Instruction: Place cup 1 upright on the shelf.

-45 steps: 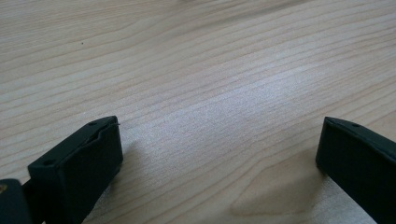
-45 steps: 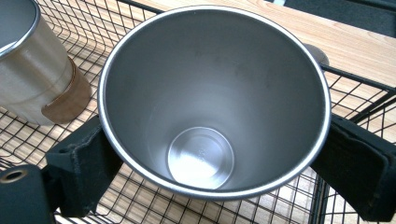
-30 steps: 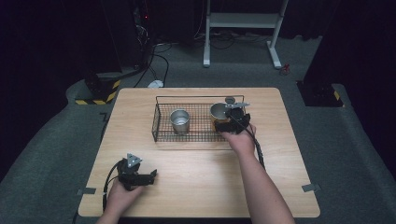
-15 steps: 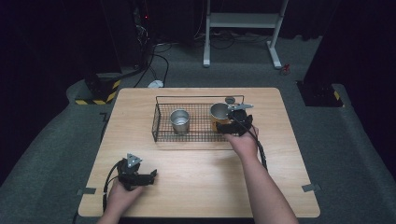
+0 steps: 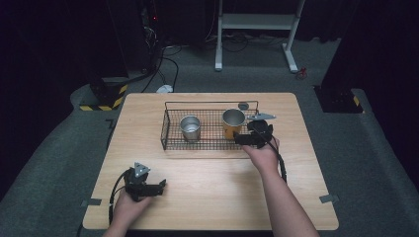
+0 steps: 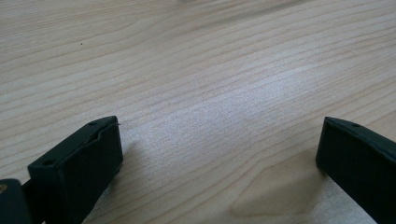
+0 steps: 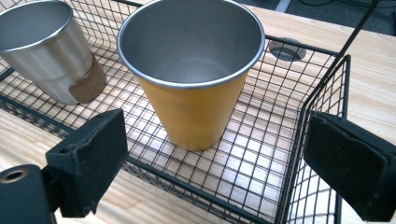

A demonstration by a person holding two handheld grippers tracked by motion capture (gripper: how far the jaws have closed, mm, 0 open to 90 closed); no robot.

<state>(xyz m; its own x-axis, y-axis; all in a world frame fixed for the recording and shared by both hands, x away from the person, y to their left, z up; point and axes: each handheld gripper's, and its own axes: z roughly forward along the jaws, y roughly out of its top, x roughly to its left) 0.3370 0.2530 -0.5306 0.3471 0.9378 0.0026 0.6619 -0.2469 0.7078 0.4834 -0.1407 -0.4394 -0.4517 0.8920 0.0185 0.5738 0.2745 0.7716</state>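
A black wire basket [image 5: 170,129] stands at the middle back of the wooden table. Inside it a yellow metal cup [image 5: 233,122] stands upright at the right end and a silver cup [image 5: 190,128] stands left of it. My right gripper [image 5: 242,139] hovers open at the basket's near right corner, apart from the yellow cup. In the right gripper view the yellow cup [image 7: 196,93] stands just beyond the open jaws of the right gripper [image 7: 217,165], with the silver cup [image 7: 46,51] at the upper left. My left gripper [image 5: 159,186] rests open on the table at the front left; the left gripper [image 6: 219,158] holds nothing.
A round cable hole [image 5: 243,105] sits in the table [image 5: 296,163] behind the basket's right end. The basket's wire wall [image 7: 322,93] rises between my right jaws. Dark floor, cables and a white stand lie beyond the table.
My right gripper has drawn back a little toward the basket's near side, away from the yellow cup. The left gripper has not moved.
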